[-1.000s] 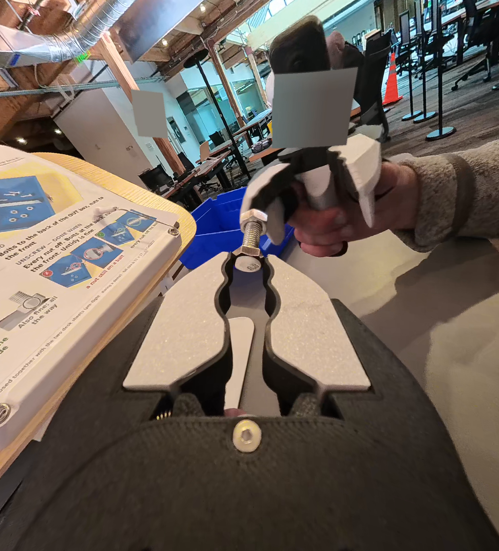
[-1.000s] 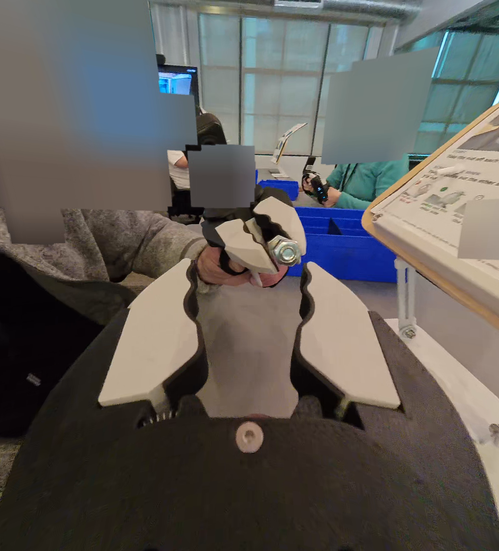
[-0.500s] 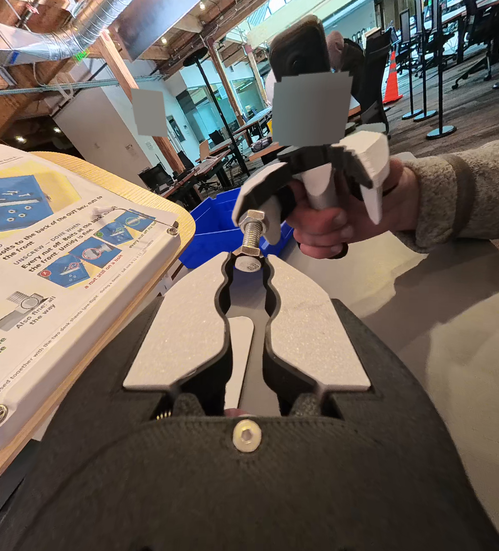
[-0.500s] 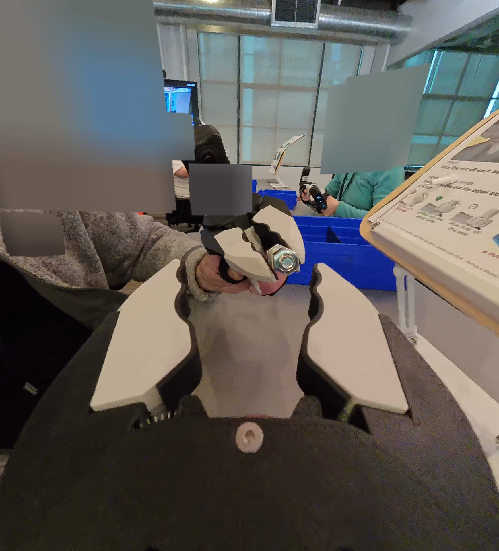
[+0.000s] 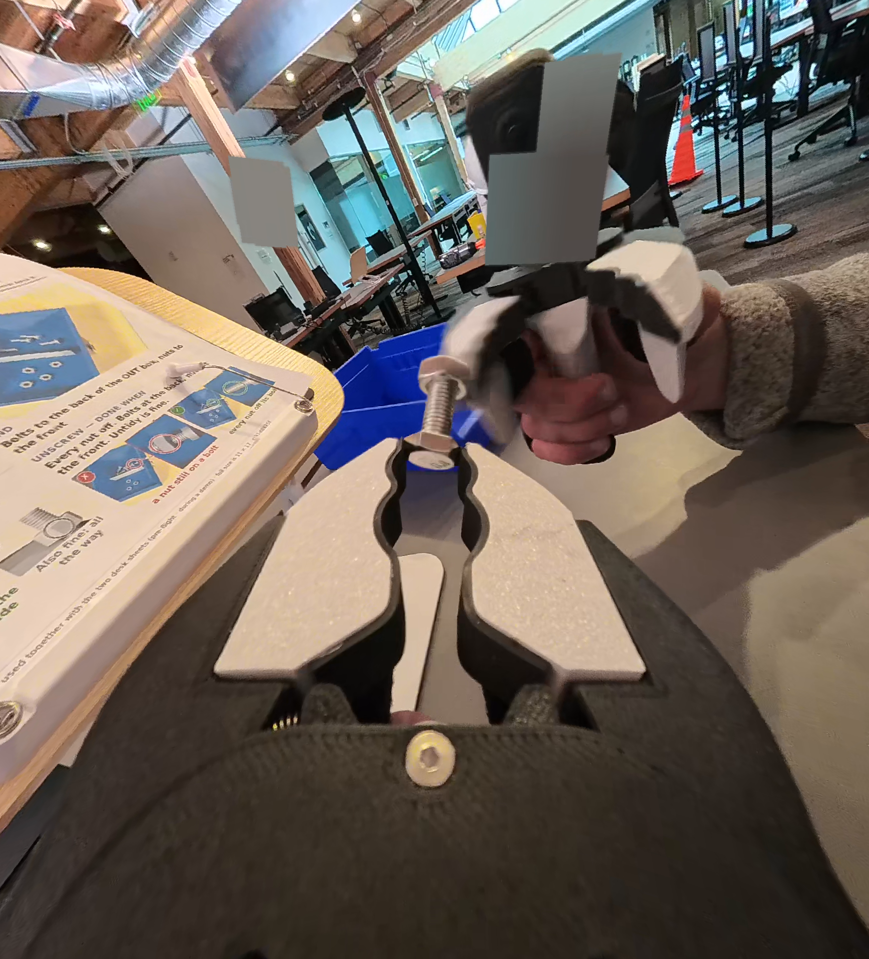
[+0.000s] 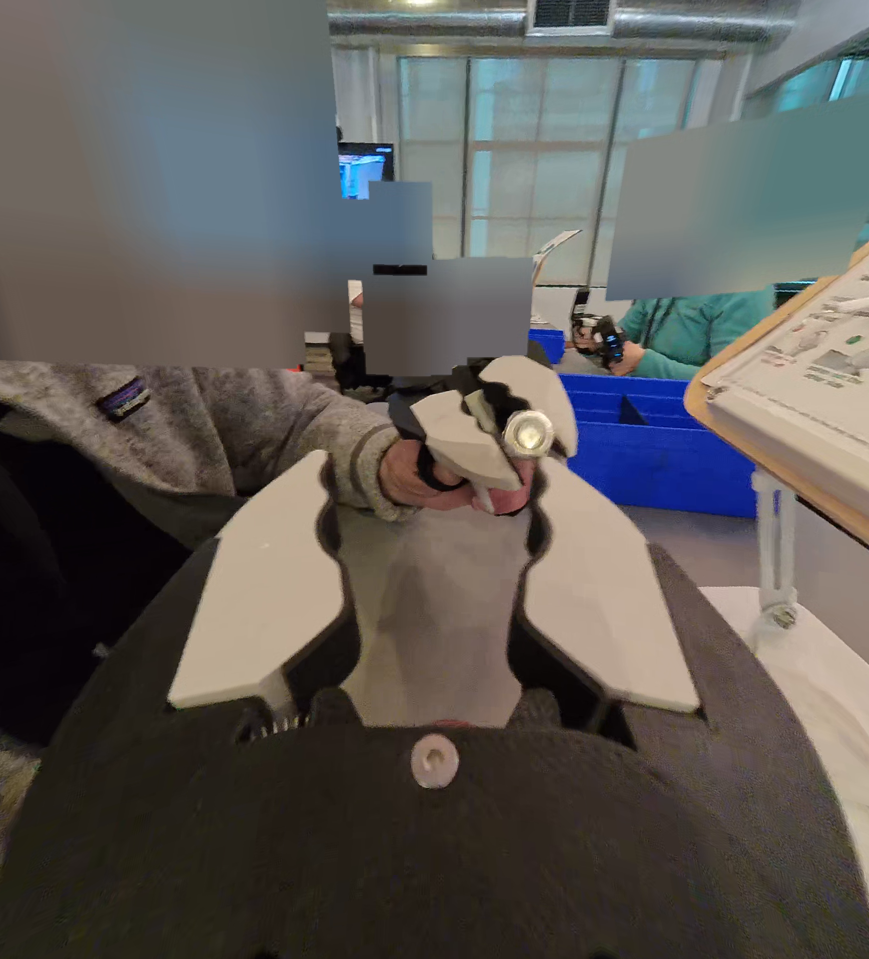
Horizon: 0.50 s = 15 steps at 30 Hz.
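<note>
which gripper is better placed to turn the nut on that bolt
Right, probably. The left gripper is shut on the bolt's head, so it is occupied. The right gripper is open, with one finger beside the nut at the far end.

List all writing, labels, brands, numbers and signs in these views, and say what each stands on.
The wording itself is not copied out; this is what bears it.
Sheet on the slanted board: printed lines with pictures, legible.
Bolt head: stamped marks, too small to read.
Jacket patch: brand label, too small to read.
Green ceiling sign: blurred.
Monitor: blurred.
</note>
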Each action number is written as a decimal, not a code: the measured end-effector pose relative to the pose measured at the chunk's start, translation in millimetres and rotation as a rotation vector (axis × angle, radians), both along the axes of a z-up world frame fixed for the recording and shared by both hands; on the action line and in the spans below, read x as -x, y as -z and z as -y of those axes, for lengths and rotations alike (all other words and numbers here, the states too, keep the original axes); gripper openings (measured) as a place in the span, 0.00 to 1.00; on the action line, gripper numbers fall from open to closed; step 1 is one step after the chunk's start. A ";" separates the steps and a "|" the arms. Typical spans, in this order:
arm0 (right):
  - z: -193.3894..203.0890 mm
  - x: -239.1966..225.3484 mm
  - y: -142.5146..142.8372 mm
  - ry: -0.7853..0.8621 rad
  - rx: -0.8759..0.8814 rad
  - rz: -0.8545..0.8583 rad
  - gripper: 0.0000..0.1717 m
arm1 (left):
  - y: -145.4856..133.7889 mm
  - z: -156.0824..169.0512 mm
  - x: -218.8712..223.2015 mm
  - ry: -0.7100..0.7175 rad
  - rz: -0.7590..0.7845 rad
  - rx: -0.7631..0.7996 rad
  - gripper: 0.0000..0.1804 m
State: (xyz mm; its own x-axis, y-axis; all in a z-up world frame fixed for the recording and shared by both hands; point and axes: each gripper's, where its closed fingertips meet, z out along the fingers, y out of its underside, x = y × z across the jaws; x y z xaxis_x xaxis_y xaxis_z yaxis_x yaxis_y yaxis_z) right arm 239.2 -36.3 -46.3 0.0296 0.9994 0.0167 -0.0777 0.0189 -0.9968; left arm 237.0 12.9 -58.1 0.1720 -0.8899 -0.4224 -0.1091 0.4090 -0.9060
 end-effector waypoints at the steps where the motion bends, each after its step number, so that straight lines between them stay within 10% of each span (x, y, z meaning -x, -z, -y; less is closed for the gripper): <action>1: 13.6 0.8 4.7 -0.089 -0.012 0.032 0.18 | -0.8 -1.7 1.0 -0.009 0.000 0.002 0.10; 9: -16.5 -7.9 -2.6 0.092 0.023 -0.008 0.47 | 0.4 2.2 -1.0 0.015 -0.006 0.005 0.10; 13: -4.1 -1.7 -1.4 0.017 0.010 0.002 0.44 | 1.3 0.5 -0.5 0.001 -0.008 0.000 0.10; 15: 16.0 -2.5 0.7 -0.119 0.007 0.013 0.16 | 0.7 -2.0 0.4 -0.009 -0.009 0.010 0.10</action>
State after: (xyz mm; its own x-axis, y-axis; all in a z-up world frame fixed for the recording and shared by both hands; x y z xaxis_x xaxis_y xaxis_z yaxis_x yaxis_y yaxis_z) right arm 241.6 -52.3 -47.0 -0.0898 0.9959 0.0093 -0.0665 0.0034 -0.9978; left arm 236.6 14.9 -58.8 0.1762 -0.8925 -0.4153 -0.1207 0.3991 -0.9089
